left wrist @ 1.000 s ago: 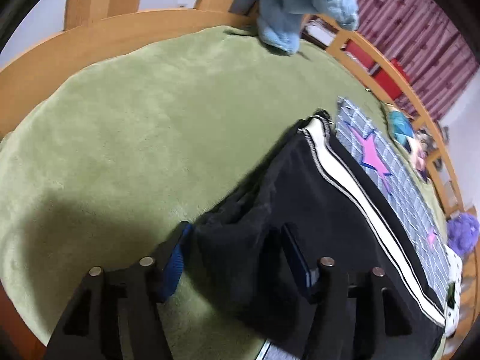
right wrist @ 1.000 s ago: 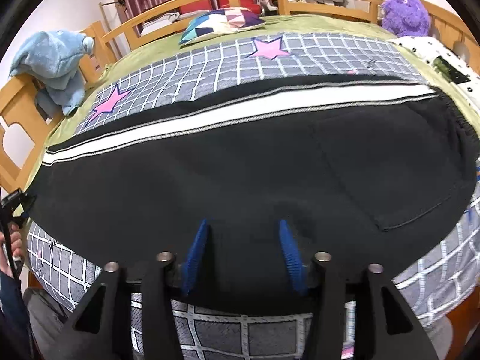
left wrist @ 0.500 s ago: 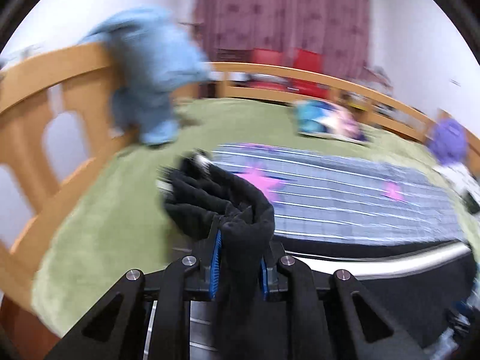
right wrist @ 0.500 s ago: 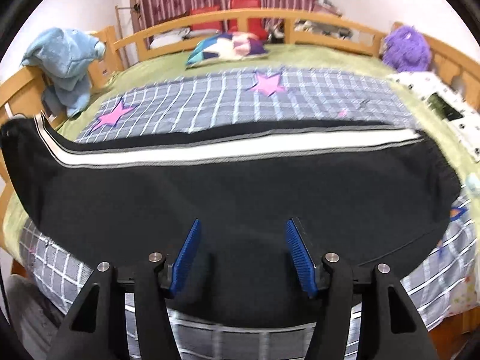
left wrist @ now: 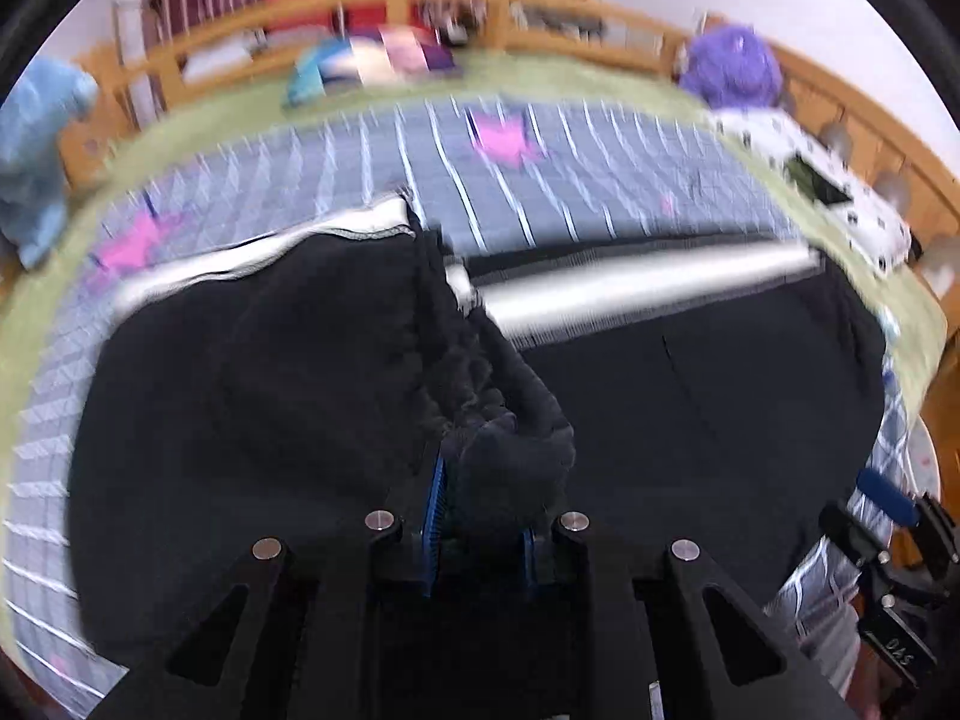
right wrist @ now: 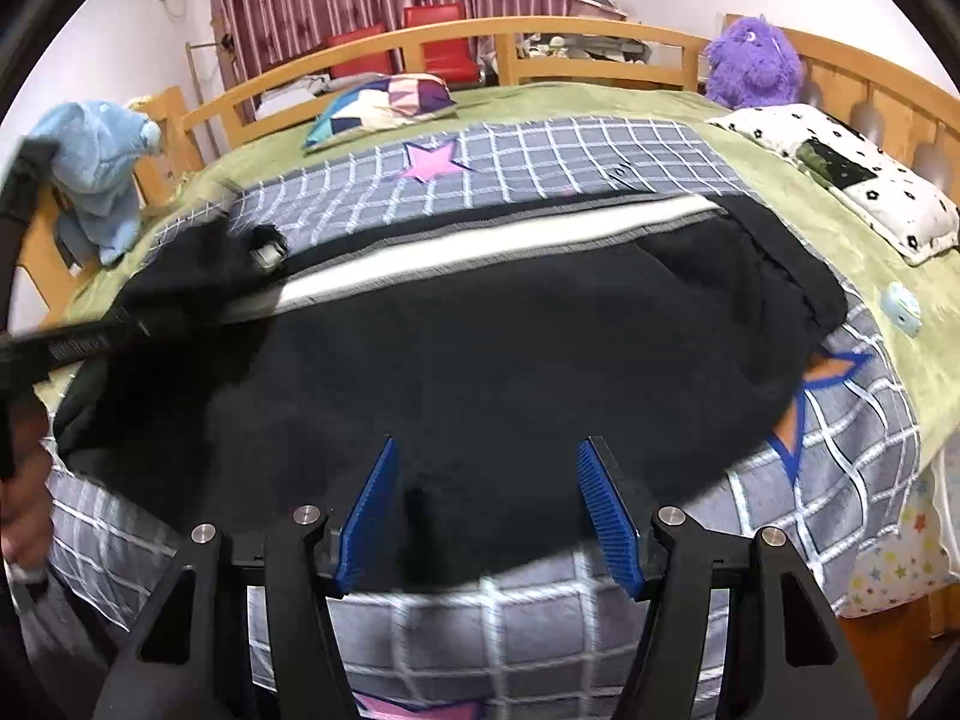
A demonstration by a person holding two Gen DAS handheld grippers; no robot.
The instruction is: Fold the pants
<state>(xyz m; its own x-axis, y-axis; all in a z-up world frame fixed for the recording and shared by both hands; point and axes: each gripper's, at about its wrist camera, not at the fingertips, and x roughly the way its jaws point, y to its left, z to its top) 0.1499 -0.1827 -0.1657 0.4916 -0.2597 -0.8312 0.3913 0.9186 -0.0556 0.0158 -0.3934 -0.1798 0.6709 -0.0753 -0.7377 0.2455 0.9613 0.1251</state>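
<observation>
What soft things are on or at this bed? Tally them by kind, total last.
Pants: 1
Plush toys: 2, blue plush, purple plush
Pillows: 2, patchwork pillow, white pillow
Checked blanket: 1
Total: 6

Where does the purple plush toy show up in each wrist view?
Left wrist view: purple plush toy, upper right, blurred, against the wooden bed rail.
Right wrist view: purple plush toy, upper right, sharp, by the same rail.
Shared landmark: the pink star on the checked blanket.
</observation>
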